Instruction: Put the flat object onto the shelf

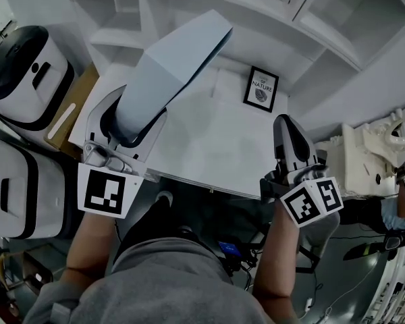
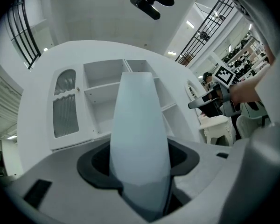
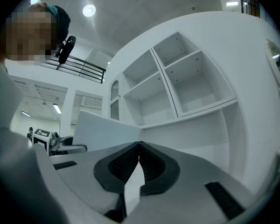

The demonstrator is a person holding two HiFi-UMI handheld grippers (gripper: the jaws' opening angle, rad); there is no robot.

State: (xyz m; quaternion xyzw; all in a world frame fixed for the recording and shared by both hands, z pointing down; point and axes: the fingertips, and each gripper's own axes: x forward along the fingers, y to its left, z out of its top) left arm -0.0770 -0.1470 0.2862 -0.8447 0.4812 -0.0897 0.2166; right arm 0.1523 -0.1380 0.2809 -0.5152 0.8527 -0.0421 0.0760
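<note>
Left marker cube (image 1: 111,191): nearest item in the head view, at the rear of the left gripper.
Left gripper (image 1: 131,123): jaws are held fairly wide and clamped on the near end of the panel; in its own view (image 2: 140,169) the dark pads are seen pressed to both faces.
Panel (image 1: 172,66): flat, pale blue-white, carried by the left gripper only. It is angled forward and upward over the counter, with the far end in front of the shelf and not set on it. It is seen as a tall tapering slab in the left gripper view (image 2: 139,125) and as a broad sheet at left in the right gripper view (image 3: 102,132).
Right gripper (image 1: 288,123): jaws are pressed together at the tips (image 3: 139,146); nothing is gripped. It is kept apart from the panel.
Counter (image 1: 209,147): white, below both grippers.
Framed print (image 1: 261,88): stood upright at the back of the counter.
Shelf (image 1: 115,39): white, with open compartments (image 3: 186,87).
</note>
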